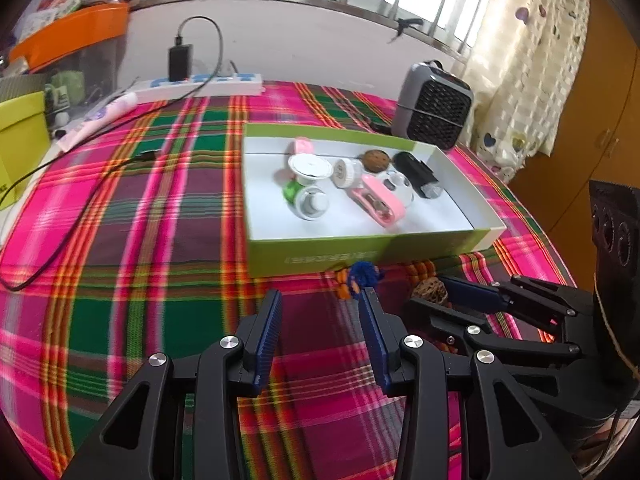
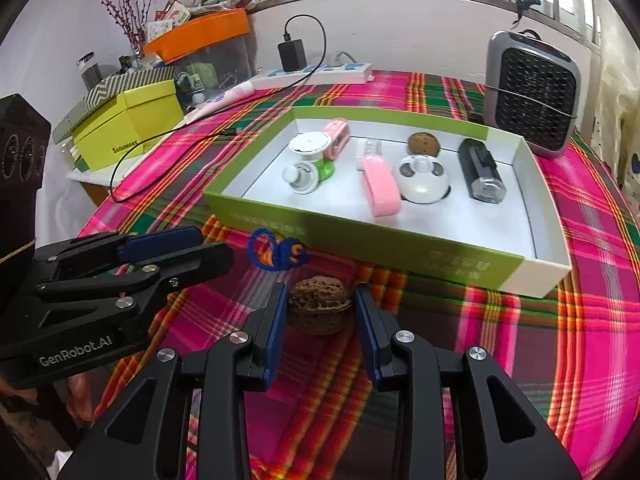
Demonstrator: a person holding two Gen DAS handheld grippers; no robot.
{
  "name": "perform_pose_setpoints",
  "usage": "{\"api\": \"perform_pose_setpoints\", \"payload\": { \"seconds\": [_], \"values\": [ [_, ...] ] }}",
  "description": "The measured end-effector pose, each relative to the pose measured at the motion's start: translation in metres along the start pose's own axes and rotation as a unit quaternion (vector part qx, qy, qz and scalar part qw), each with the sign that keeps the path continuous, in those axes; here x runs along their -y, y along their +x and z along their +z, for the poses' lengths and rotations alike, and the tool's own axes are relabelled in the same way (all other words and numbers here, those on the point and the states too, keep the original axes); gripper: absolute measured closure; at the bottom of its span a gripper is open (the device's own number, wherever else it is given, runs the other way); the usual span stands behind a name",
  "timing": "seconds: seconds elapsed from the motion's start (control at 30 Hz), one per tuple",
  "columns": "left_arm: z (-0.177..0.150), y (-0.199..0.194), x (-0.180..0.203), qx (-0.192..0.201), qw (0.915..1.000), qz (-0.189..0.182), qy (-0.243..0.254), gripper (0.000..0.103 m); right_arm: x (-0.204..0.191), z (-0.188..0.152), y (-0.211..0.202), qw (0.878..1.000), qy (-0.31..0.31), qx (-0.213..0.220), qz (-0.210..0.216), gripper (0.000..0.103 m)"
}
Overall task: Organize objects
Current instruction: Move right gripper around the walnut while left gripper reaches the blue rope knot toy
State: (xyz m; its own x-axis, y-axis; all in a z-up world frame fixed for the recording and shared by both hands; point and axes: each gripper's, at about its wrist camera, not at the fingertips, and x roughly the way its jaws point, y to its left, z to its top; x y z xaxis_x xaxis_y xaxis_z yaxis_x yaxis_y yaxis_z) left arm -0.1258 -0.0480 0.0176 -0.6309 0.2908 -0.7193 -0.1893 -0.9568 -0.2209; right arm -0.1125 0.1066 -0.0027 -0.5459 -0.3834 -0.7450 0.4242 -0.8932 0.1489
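A: The right gripper [image 2: 320, 312] fingers are bracketing the walnut [image 2: 319, 309], pads not visibly pressing. The left gripper [image 1: 320, 320] fingers are standing half-open, empty.

B: Risk: the round shell is liable to squirt out onto the counter [image 2: 520, 360], short of the box [image 2: 360, 240].

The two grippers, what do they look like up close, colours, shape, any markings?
Both the left gripper and right gripper are matte black plastic scissor-style linkages with silver round pivot bolts and triangular cut-outs. Their fingers carry ribbed blue pads. The left gripper's side bears white "GenRobot.AI" lettering, seen in the right wrist view.
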Motion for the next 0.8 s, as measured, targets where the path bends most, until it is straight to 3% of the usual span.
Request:
{"api": "perform_pose_setpoints", "payload": {
  "seconds": [0.27, 0.8],
  "values": [
    [0.004, 0.014, 0.015, -0.015, 0.9996, -0.010, 0.024, 0.065, 0.018, -0.003, -0.008, 1.000, 0.020, 0.003, -0.015, 0.069],
    [0.011, 0.029, 0.028, -0.023, 0.9988, 0.013, 0.041, 0.065, 0.029, -0.005, -0.014, 0.999, 0.028, 0.011, -0.017, 0.069]
  ]
}}
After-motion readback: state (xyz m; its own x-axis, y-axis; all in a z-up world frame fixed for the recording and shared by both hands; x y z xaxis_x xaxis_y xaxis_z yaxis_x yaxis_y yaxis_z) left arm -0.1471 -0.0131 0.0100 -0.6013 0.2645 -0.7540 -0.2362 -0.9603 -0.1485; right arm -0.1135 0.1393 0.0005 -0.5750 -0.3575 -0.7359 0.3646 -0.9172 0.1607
